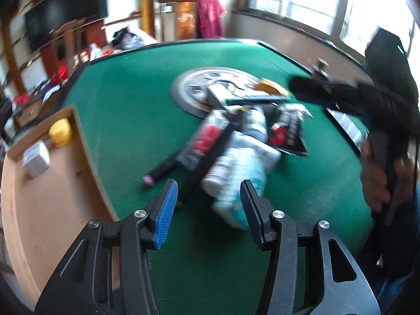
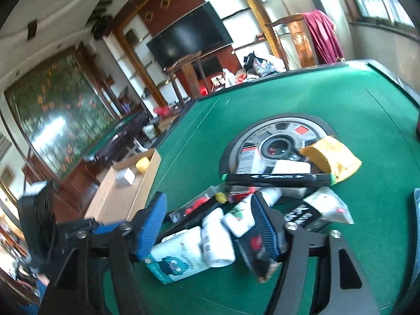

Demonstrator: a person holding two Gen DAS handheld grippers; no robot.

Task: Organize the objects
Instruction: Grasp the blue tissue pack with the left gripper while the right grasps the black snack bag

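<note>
Left claw [image 1: 208,204]: we see it spread wide, holding nothing, above the pile's near edge.
Right claw [image 2: 210,223]: wide apart, empty, over the pile.
Pile of packets [image 2: 236,210]: on the green counter [image 2: 302,99], right of the cardboard box [image 2: 113,199].

The right gripper [image 2: 210,220] hung above a green table [image 2: 367,223] with its 2 fingers spread apart and nothing between them. Below it lay a heap of packets and boxes. A white pack with a teal cartoon face [image 2: 176,260] lay nearest the camera, touching a white roll [image 2: 216,244]. A long black box [image 2: 278,178] lay across the top of the heap, with a yellow packet [image 2: 333,158] just behind it. Both overlapped a round grey disc [image 2: 278,141] set in the table. At the table's left edge stood a cardboard tray [image 2: 115,202] holding a small white box [image 2: 125,177] and a yellow object [image 2: 143,164]. The left gripper [image 2: 86,229] showed at lower left, its state not discernible.
</note>
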